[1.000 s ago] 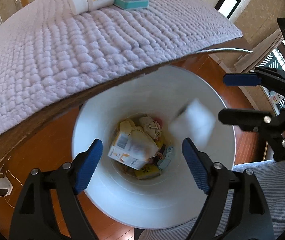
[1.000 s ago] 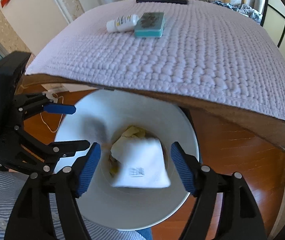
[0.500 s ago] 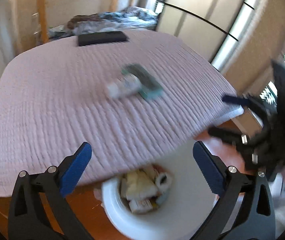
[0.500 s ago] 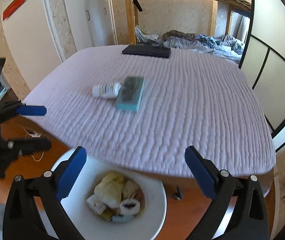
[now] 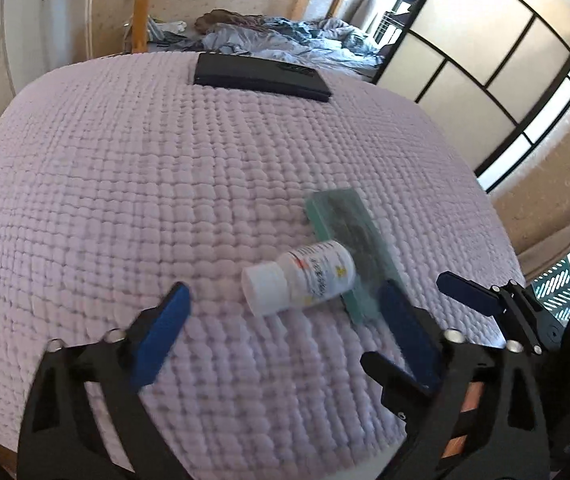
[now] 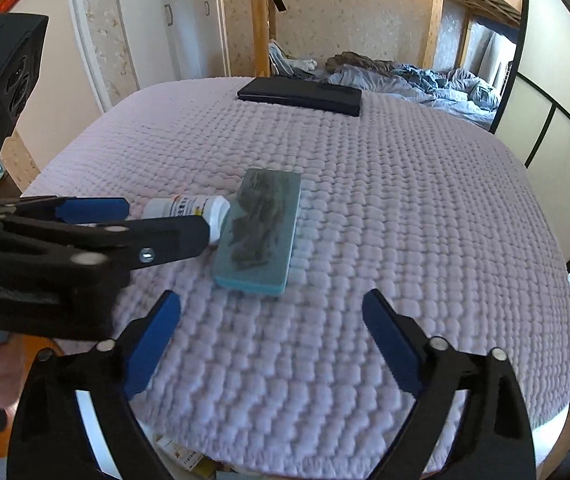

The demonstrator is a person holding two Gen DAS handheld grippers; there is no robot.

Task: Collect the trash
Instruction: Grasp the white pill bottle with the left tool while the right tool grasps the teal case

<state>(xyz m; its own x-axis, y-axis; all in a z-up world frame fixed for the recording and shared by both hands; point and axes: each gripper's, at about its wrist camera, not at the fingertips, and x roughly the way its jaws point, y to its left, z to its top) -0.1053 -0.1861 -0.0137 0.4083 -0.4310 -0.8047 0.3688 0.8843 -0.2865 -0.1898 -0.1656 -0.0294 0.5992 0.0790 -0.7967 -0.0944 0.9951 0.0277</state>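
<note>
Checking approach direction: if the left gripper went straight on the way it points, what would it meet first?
Most likely the bottle, lying on its side on the cloth between the left gripper's open jaws and just ahead of them. The teal box lies beyond, touching it. Depth is uncertain.

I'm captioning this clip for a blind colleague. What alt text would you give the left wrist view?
The open left gripper hovers over a lilac quilted cover, aimed at a white bottle lying on its side against a teal box. The open right gripper enters from the right, and a flat black case lies at the far edge.
</note>
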